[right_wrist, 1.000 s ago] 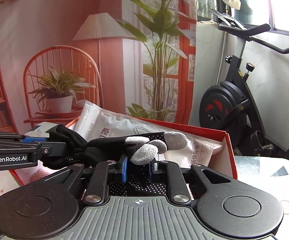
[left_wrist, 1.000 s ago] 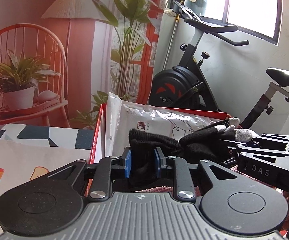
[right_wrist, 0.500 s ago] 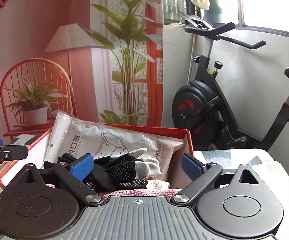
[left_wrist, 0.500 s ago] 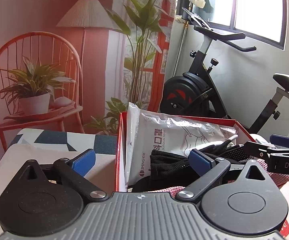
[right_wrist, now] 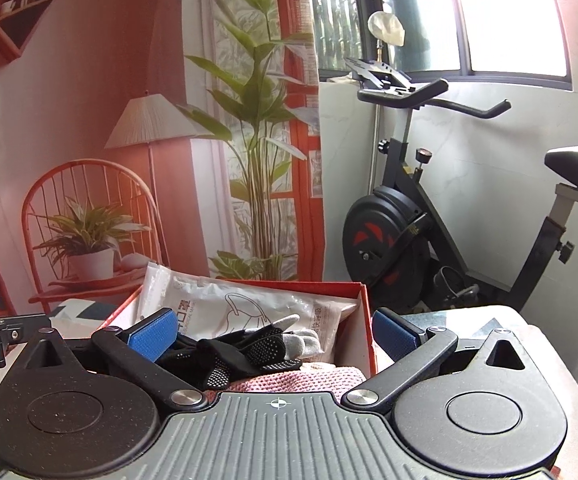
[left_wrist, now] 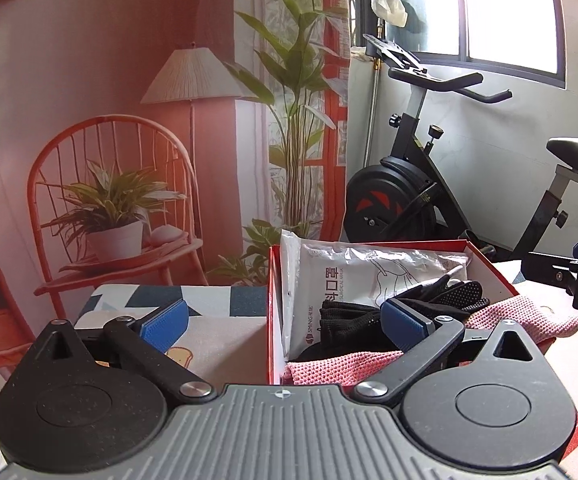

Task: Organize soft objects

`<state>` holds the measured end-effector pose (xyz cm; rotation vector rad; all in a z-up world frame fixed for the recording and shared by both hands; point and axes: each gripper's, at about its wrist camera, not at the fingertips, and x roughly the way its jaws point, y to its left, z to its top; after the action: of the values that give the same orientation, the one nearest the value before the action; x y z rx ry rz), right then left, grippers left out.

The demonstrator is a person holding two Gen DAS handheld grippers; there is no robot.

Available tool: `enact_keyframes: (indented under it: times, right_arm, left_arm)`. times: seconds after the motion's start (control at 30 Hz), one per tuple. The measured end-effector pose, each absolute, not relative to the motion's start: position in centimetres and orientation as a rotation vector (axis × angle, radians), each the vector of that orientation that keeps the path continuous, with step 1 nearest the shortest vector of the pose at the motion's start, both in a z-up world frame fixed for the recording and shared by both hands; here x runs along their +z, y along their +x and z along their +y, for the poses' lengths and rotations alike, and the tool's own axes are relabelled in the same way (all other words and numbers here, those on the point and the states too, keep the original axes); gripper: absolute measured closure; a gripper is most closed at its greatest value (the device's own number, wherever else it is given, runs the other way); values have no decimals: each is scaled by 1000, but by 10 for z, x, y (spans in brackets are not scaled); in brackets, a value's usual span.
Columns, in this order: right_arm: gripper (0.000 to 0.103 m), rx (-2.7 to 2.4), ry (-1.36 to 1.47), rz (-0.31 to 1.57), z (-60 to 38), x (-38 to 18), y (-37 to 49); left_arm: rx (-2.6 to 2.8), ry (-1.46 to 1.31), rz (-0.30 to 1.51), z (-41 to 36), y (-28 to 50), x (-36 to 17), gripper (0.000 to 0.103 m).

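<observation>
A red box (left_wrist: 273,304) (right_wrist: 365,332) stands on the table. Inside it lie black gloves with grey fingertips (left_wrist: 441,300) (right_wrist: 249,352), on top of a pink knitted cloth (left_wrist: 341,368) (right_wrist: 301,380). A clear packet of face masks (left_wrist: 329,280) (right_wrist: 217,308) leans against the box's far wall. My left gripper (left_wrist: 285,326) hovers over the box's near left corner, open and holding nothing. My right gripper (right_wrist: 275,338) stands open too, above the gloves and apart from them. The right gripper's fingers (left_wrist: 569,270) show at the right edge of the left wrist view.
The table wears a patterned cloth (left_wrist: 217,332) to the left of the box. Behind the table stand an exercise bike (left_wrist: 401,200) (right_wrist: 401,232), a backdrop printed with a chair and lamp (left_wrist: 129,160), and a window (left_wrist: 509,12).
Both grippers were shut on the black gloves one second ago; both have opened wide and let go. The gloves now rest in the box. Both grippers rose and drew back.
</observation>
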<state>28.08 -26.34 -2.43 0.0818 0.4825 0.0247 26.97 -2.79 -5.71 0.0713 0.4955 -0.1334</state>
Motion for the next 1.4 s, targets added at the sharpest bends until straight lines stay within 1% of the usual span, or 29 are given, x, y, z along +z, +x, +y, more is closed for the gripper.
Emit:
enact_keyframes:
  times: [0.2, 0.43, 0.73, 0.97, 1.13, 1.4]
  right_arm:
    - [0, 35, 73, 494, -254, -2, 248]
    - [0, 54, 80, 472, -244, 31, 193]
    - [0, 33, 77, 402, -235, 78, 107]
    - [0, 30, 84, 368, -228, 105, 46]
    - [0, 29, 83, 352, -228, 118, 21]
    - [0, 12, 83, 340, -231, 126, 10]
  left_arm:
    - [-136, 30, 459, -22, 232, -31, 0]
    - [-144, 85, 410, -26, 173, -5, 0]
    - [-110, 82, 363, -13, 93, 34, 0]
    - [-78, 78, 301, -9, 36, 66, 0]
    - [-76, 79, 283, -8, 18, 74, 0]
    - [-56, 54, 292, -4, 21, 74, 0]
